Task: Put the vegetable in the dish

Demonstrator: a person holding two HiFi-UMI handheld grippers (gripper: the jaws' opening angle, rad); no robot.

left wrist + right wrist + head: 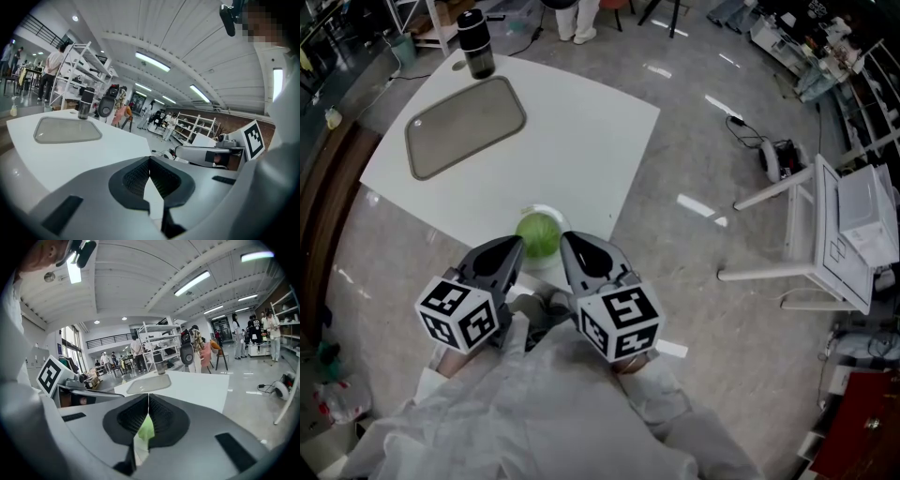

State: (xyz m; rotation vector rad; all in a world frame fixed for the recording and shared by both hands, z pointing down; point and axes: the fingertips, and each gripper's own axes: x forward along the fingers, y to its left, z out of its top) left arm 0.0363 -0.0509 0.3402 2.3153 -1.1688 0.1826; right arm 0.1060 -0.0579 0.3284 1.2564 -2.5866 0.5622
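Head view: green vegetable (538, 234) at the bench's (572, 141) 6 o'clock edge, apparently on a white dish (551, 212), between left tongs (517, 247) and right tongs (566, 240).
Left gripper view: tongs closed, empty.
Right gripper view: tongs closed, empty, green vegetable just beyond.
Advisable: opening wide before straddling.

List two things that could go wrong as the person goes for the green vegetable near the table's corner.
1. The left gripper and right gripper are both shut. Reaching in like that would likely shove the round vegetable rather than grip it.
2. It sits close to the edge of the table, so a nudge could roll it off.
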